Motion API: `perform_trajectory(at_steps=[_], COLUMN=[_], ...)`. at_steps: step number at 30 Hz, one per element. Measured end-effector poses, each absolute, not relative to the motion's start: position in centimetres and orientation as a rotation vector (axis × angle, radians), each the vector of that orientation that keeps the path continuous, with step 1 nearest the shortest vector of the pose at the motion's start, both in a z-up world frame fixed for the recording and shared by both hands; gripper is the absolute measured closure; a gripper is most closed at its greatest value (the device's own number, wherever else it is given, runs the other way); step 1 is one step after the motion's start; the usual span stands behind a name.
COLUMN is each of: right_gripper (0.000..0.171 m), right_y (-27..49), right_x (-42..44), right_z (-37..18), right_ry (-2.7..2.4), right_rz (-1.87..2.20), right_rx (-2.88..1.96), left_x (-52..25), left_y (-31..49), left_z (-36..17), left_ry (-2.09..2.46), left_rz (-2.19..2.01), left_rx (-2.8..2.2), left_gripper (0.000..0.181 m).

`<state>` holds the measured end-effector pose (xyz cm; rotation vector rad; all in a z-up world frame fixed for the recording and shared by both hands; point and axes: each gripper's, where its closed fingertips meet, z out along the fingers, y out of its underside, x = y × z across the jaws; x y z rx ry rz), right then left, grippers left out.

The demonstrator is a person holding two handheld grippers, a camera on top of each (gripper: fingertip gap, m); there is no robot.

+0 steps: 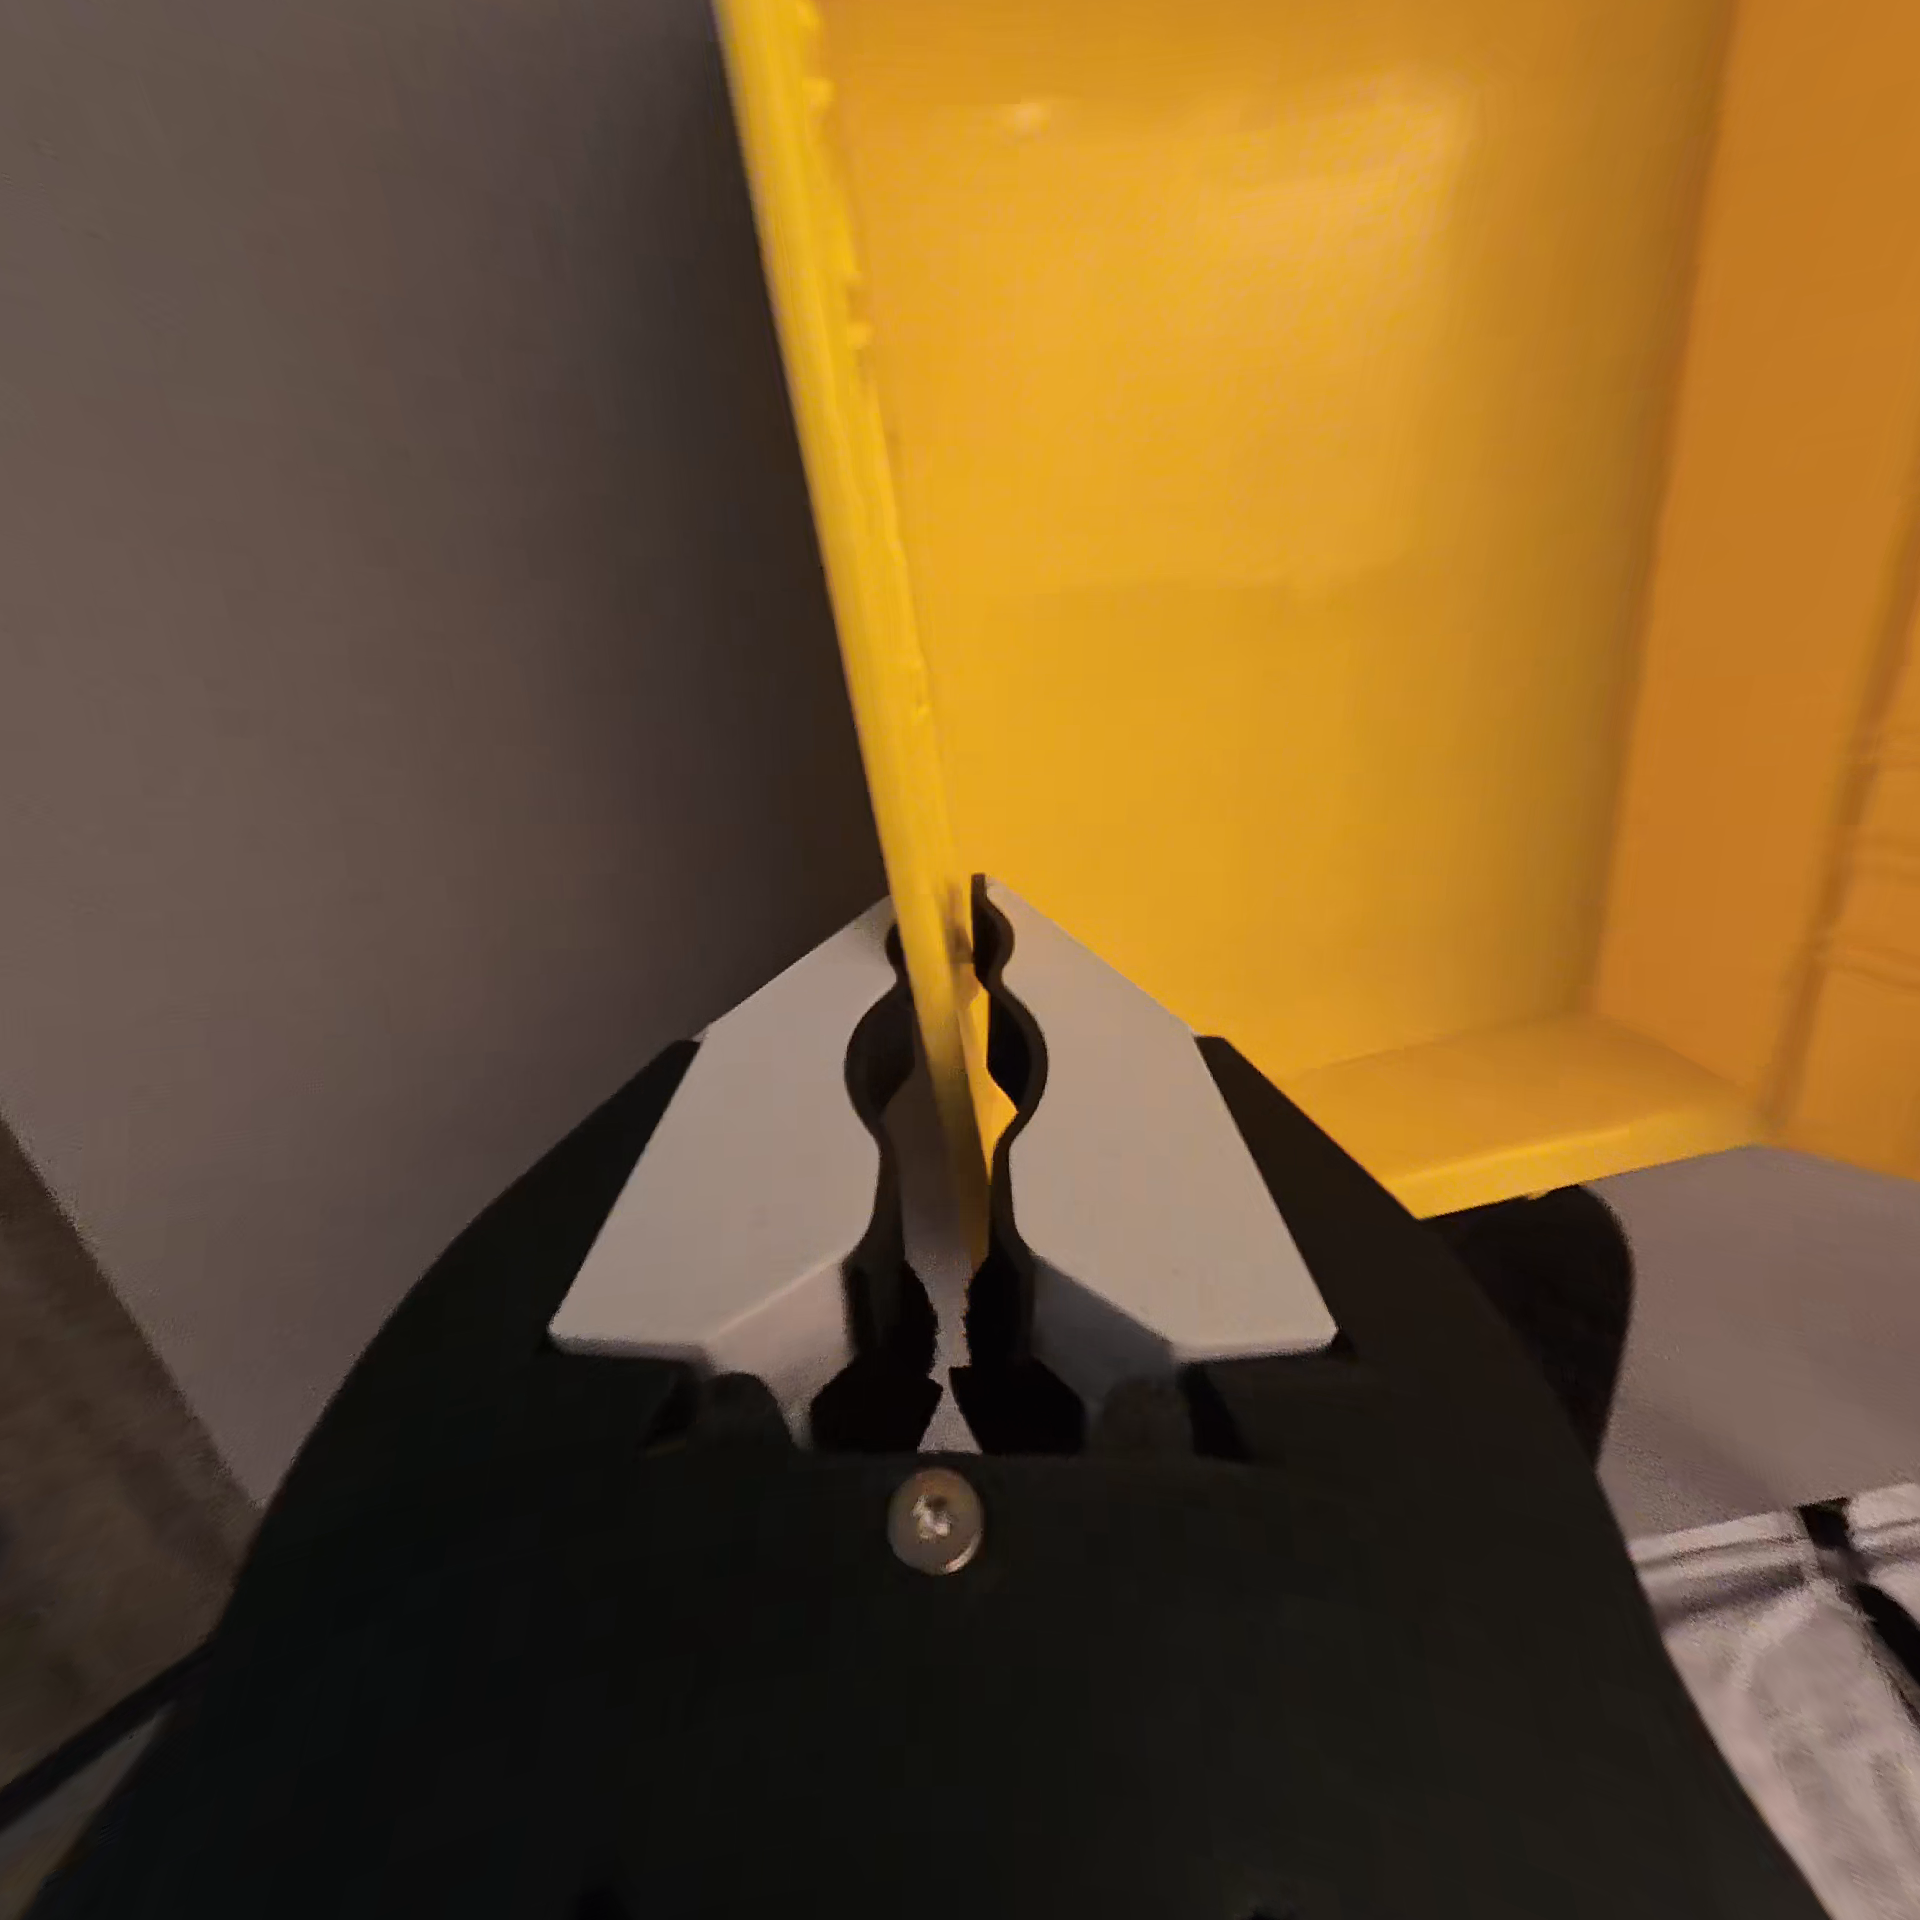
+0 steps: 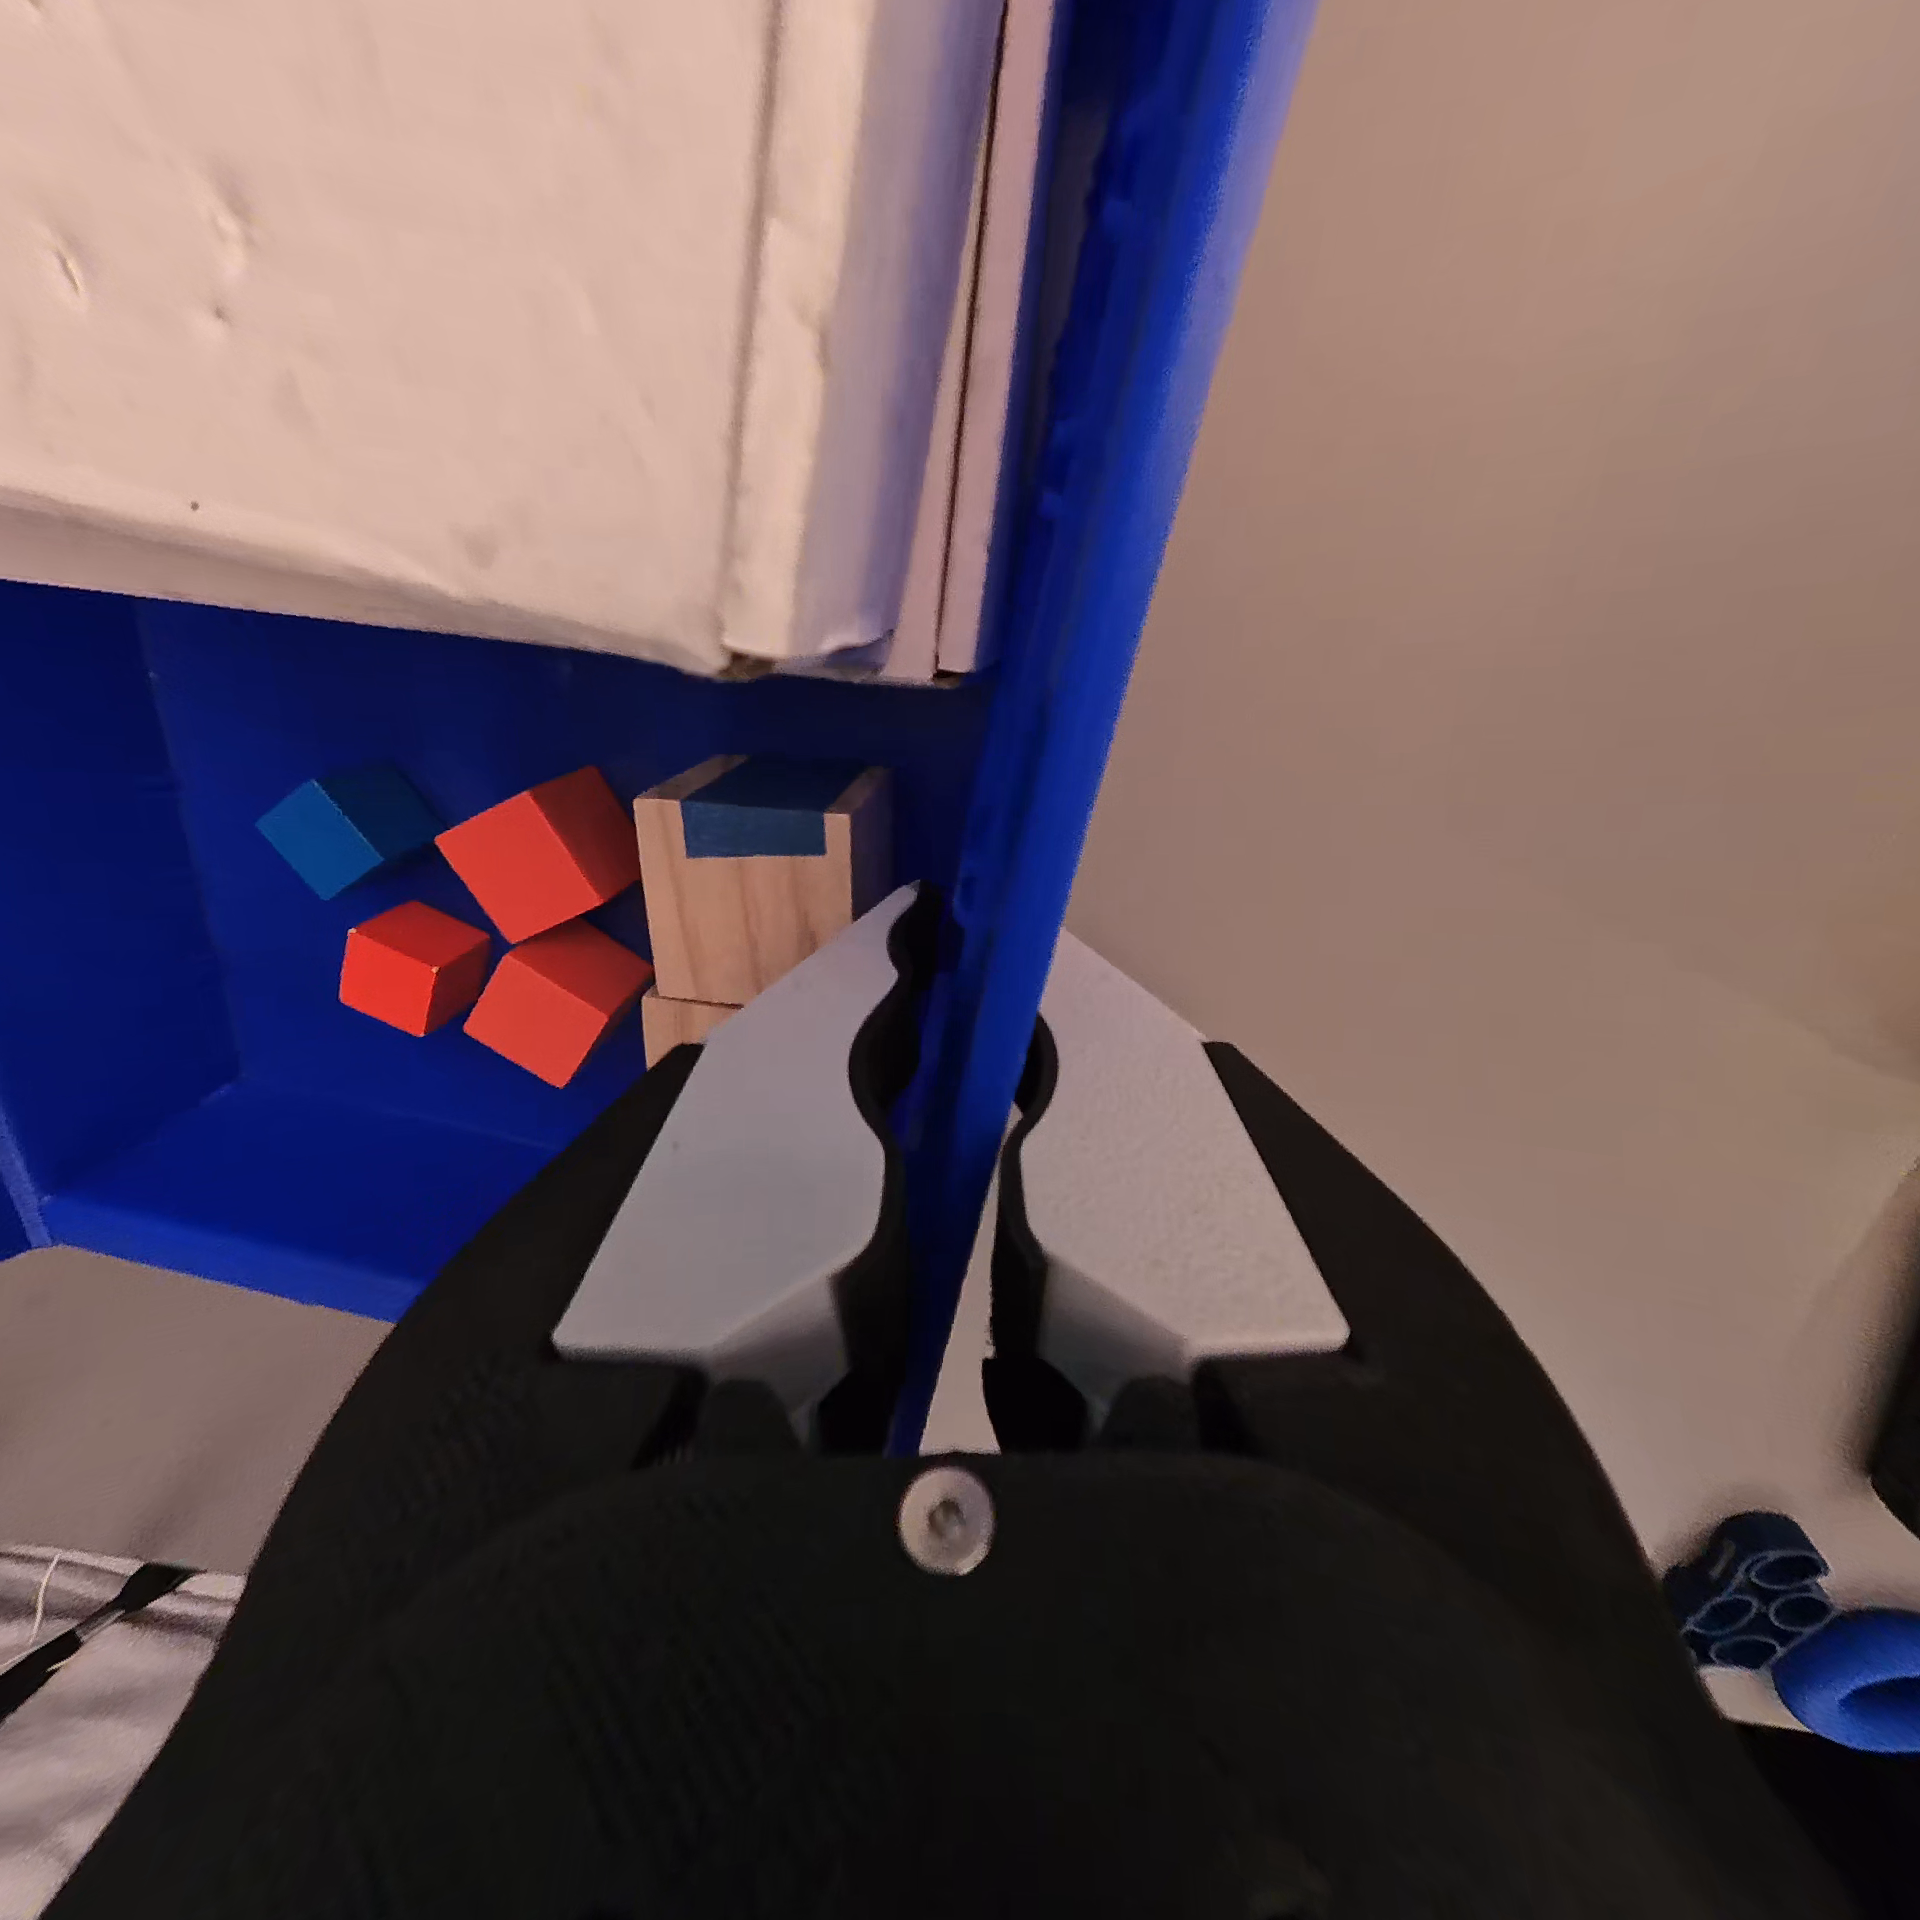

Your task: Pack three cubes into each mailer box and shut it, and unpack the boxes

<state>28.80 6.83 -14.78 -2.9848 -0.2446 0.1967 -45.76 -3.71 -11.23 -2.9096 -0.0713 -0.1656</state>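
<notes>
Pale surface (image 2: 1507,727) flanks both bins. Left claw (image 1: 951,935) pinches the yellow bin wall (image 1: 831,416); right claw (image 2: 966,935) pinches the blue bin wall (image 2: 1101,520), cubes (image 2: 540,852) lying just ahead-left, white mailer box (image 2: 416,312) beyond them.

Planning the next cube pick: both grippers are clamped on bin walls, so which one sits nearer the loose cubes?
Right. The right gripper grips the blue bin's wall, and red cubes plus a blue cube lie just inside it. The left gripper holds the yellow bin's wall; no cubes show there.
</notes>
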Motion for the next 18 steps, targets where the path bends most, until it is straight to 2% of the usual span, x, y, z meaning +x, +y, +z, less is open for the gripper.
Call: perform_trajectory(at_steps=[18], right_gripper=[0.16], right_y=[5.4], right_x=[16.2], right_z=[-14.6], right_ry=[-0.522], right_rz=[0.168], right_rx=[-2.995], left_x=[-31.9], left_y=[-2.8], left_z=[-11.6], left_ry=[0.48], left_rz=[0.086], left_rx=[-2.969], left_gripper=[0.166])
